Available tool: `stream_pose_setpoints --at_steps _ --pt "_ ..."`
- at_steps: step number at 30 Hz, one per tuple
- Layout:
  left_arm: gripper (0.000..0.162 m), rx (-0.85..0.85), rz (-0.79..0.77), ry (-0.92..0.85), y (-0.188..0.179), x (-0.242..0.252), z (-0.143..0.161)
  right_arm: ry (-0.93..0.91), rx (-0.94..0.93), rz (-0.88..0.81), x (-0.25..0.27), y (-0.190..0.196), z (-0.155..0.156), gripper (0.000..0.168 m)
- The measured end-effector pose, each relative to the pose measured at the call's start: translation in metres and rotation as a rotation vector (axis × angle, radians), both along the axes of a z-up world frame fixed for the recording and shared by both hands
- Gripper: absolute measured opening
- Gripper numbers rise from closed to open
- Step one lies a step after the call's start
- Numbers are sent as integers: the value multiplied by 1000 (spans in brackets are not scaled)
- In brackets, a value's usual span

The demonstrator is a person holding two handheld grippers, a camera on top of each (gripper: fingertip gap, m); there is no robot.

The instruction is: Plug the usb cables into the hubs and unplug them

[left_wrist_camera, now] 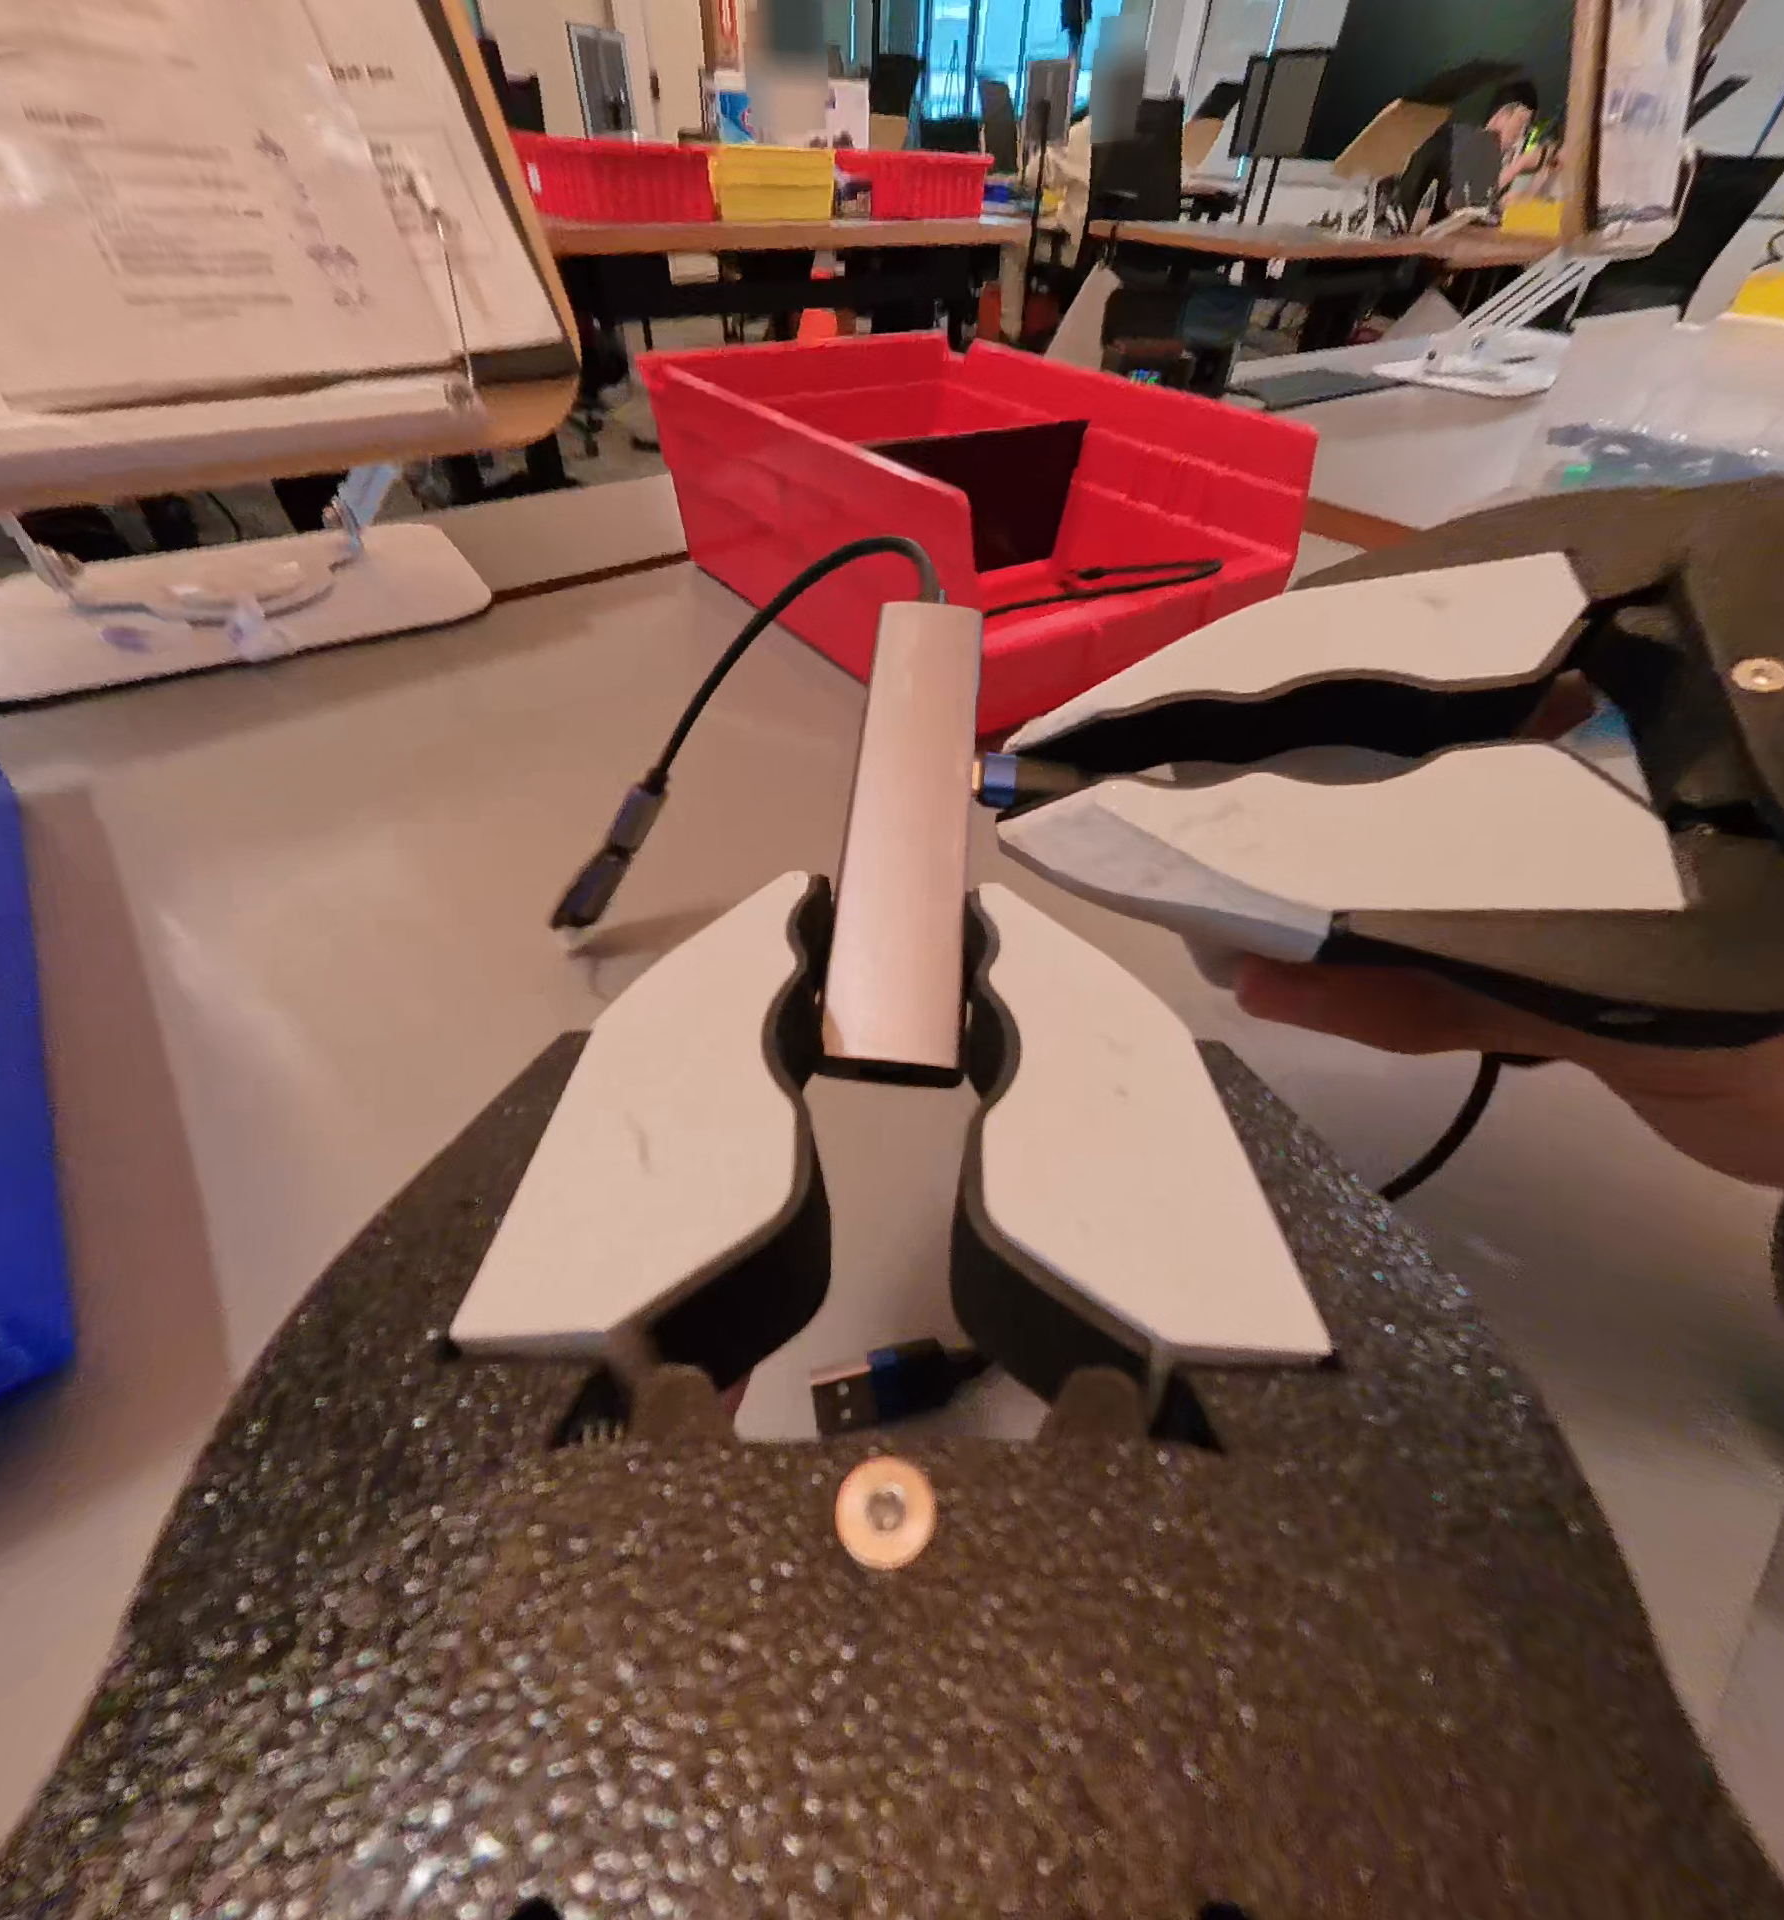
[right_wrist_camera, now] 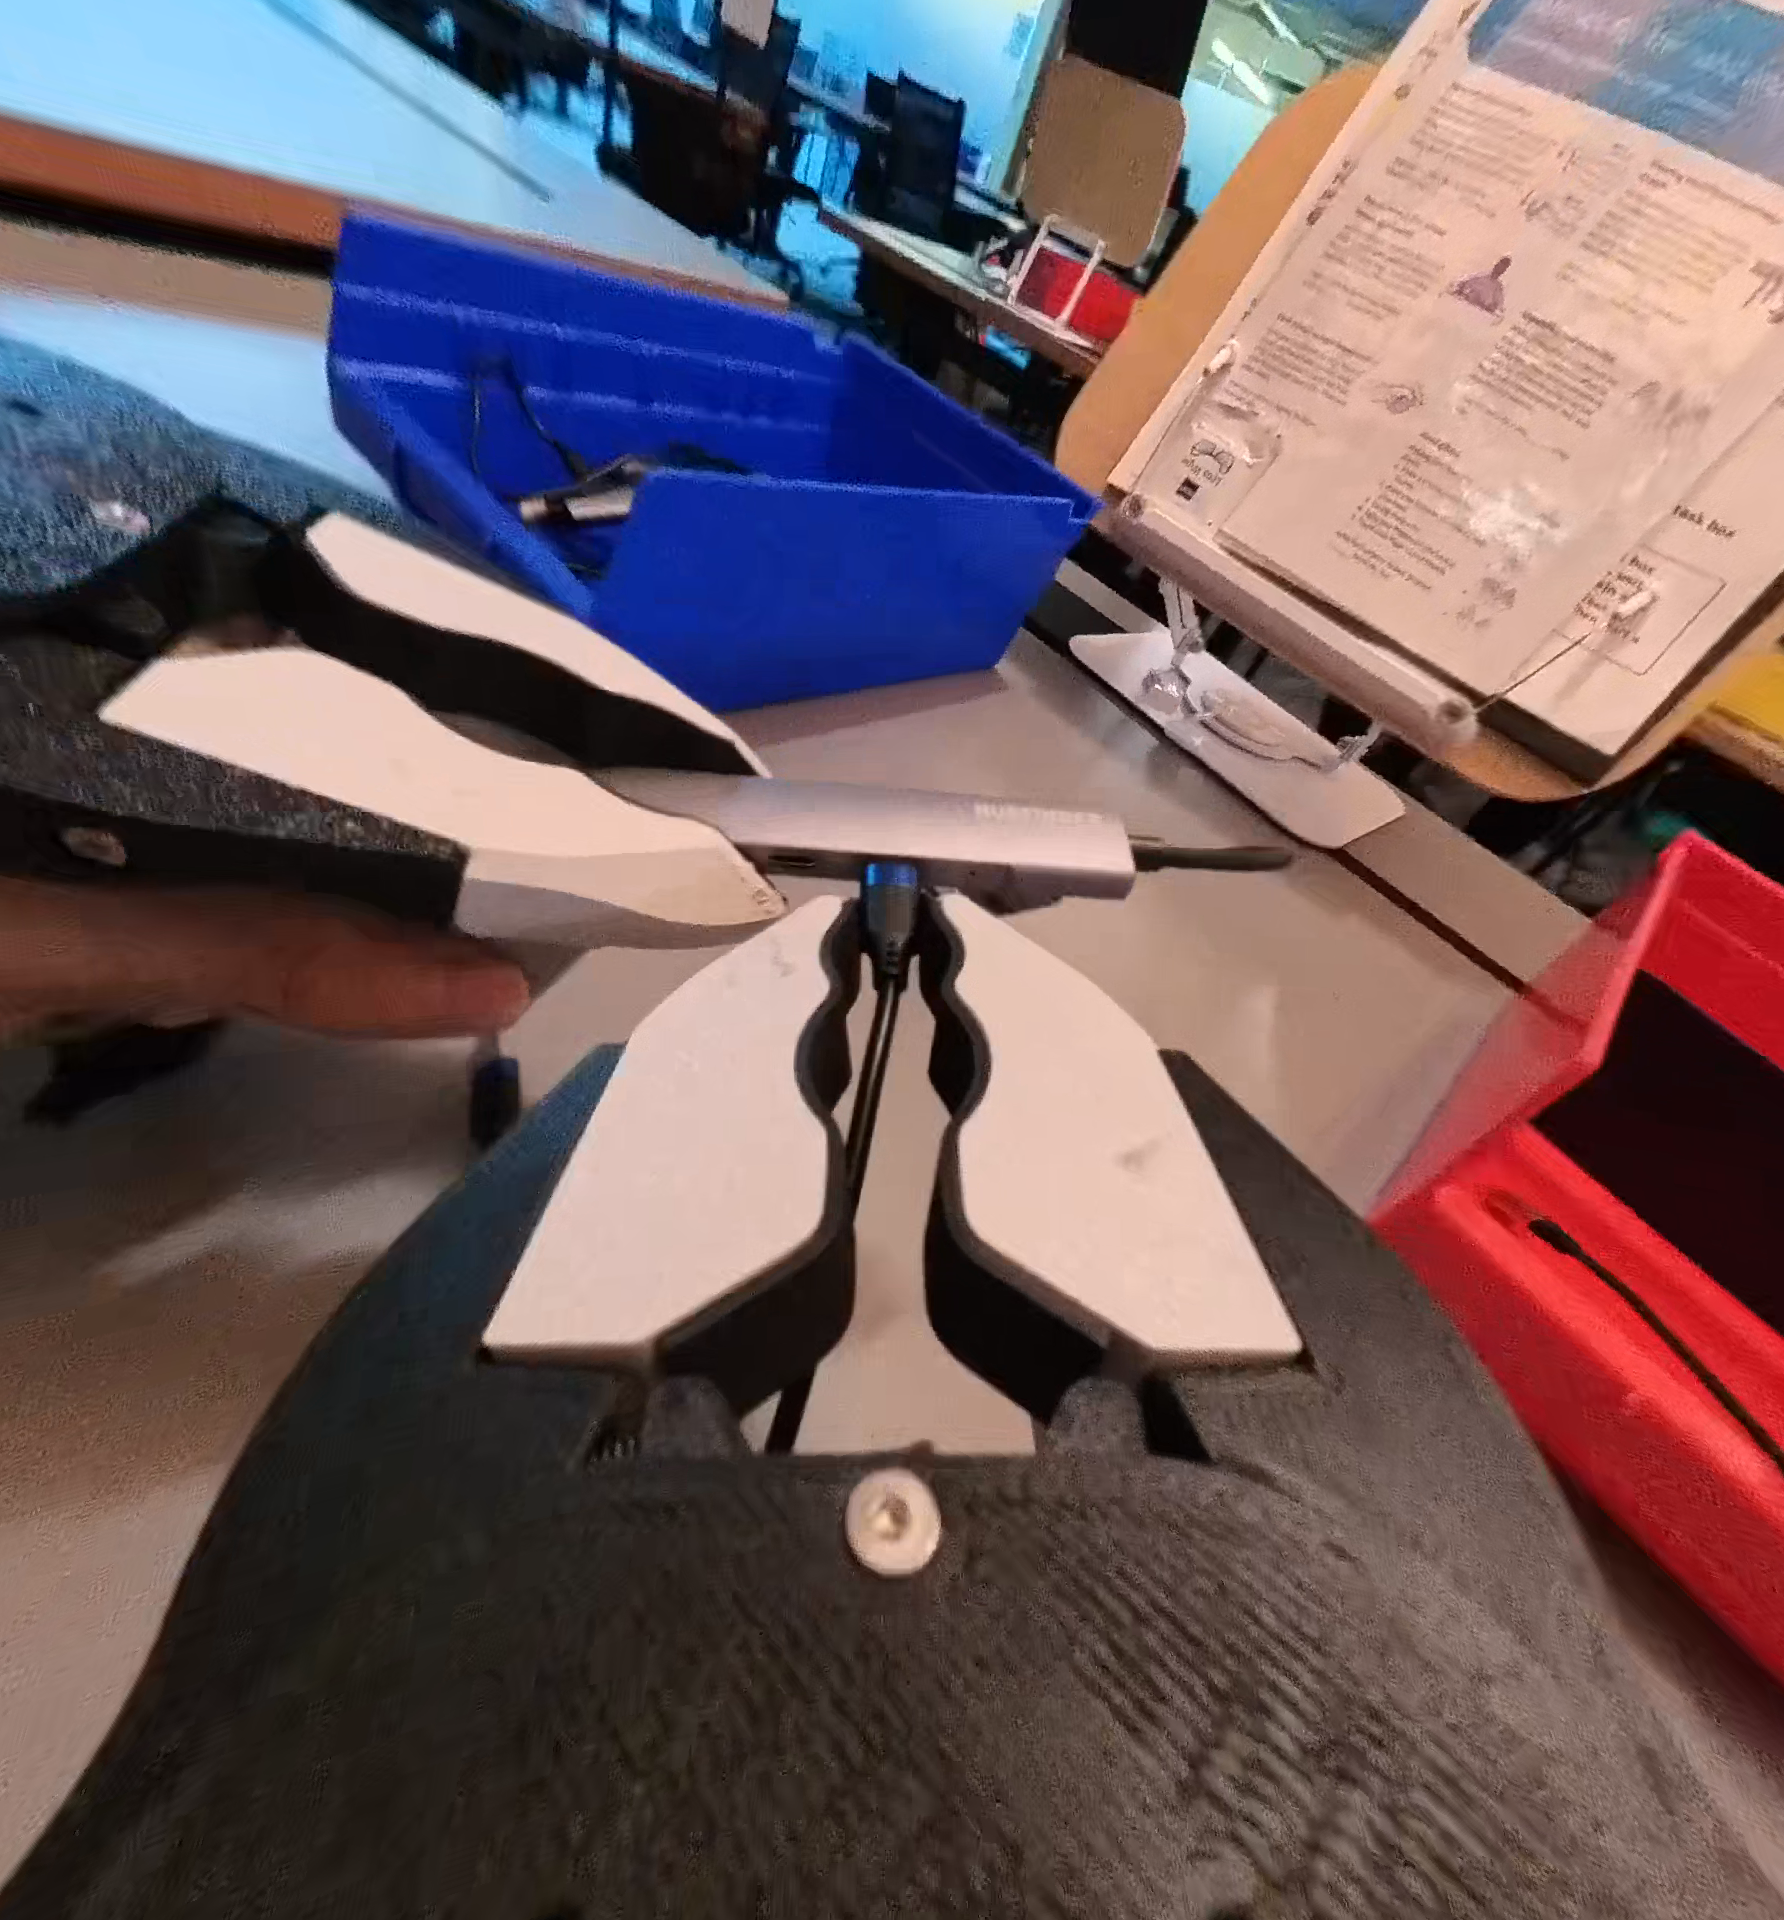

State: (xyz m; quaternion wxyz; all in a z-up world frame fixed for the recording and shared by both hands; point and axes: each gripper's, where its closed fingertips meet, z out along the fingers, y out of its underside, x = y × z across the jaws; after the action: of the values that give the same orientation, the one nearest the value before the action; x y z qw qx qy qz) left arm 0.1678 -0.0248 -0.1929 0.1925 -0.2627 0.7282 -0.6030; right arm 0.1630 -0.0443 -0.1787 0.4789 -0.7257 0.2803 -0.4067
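Note:
My left gripper [left_wrist_camera: 893, 904] is shut on the near end of a silver USB hub [left_wrist_camera: 909, 769] and holds it above the grey table. The hub's short black pigtail cable [left_wrist_camera: 753, 655] hangs off its far end with an adapter on it. My right gripper [left_wrist_camera: 1007, 784] comes in from the right, shut on a black USB plug with a blue collar [left_wrist_camera: 1002, 777]. In the right wrist view, my right gripper [right_wrist_camera: 888, 914] holds that plug [right_wrist_camera: 888, 888] against a port on the hub's side [right_wrist_camera: 929, 826]. The left gripper [right_wrist_camera: 763, 831] grips the hub's left end.
A red bin [left_wrist_camera: 763, 488] with a black cable [left_wrist_camera: 1106, 582] stands behind the hub; it is at the right in the right wrist view [right_wrist_camera: 1646, 1299]. A blue bin [right_wrist_camera: 763, 582] holds more hubs. A document stand [left_wrist_camera: 223, 260] is at the back left. A loose USB plug [left_wrist_camera: 867, 1387] lies on the table. Left and right tips are no more than a few centimetres apart.

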Motion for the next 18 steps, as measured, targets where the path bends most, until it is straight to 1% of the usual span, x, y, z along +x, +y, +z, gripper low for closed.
stream_pose_setpoints --at_steps 1,2,3,4,5,6,7,8,9,10,11,13,15,18 --pt "24 -3 2 -19 -1 -2 5 21 86 5 -2 -1 4 11" --pt "24 14 5 -41 -3 -4 8 41 134 7 -5 -3 6 11" --pt "24 37 7 -64 -4 -5 10 35 110 9 -7 -4 7 12" --pt "24 44 42 -80 -2 -3 11 19 42 25 -10 -7 7 12" --pt "24 47 151 -103 11 10 14 62 -24 115 -22 -5 1 12" --pt "24 37 202 -124 26 22 20 73 -33 102 -27 -15 1 12" --pt "24 -40 182 -55 36 27 26 60 -17 63 -28 -28 5 11" --pt "23 -129 126 -14 40 25 38 40 6 -4 -28 -45 12 11" --pt "23 -162 94 -39 42 21 49 47 17 -20 -31 -56 17 11" --pt "23 -143 75 -77 41 16 55 73 19 3 -33 -61 21 11" --pt "23 -118 46 -103 36 10 56 53 9 11 -33 -66 30 11" --pt "23 -98 11 -109 26 4 49 -40 -14 -8 -28 -79 62 12" --pt "23 -95 -30 -78 18 3 36 -106 -19 10 -21 -90 99 11" --pt "23 -109 -50 -46 11 4 20 -242 -60 -29 1 -119 157 11"
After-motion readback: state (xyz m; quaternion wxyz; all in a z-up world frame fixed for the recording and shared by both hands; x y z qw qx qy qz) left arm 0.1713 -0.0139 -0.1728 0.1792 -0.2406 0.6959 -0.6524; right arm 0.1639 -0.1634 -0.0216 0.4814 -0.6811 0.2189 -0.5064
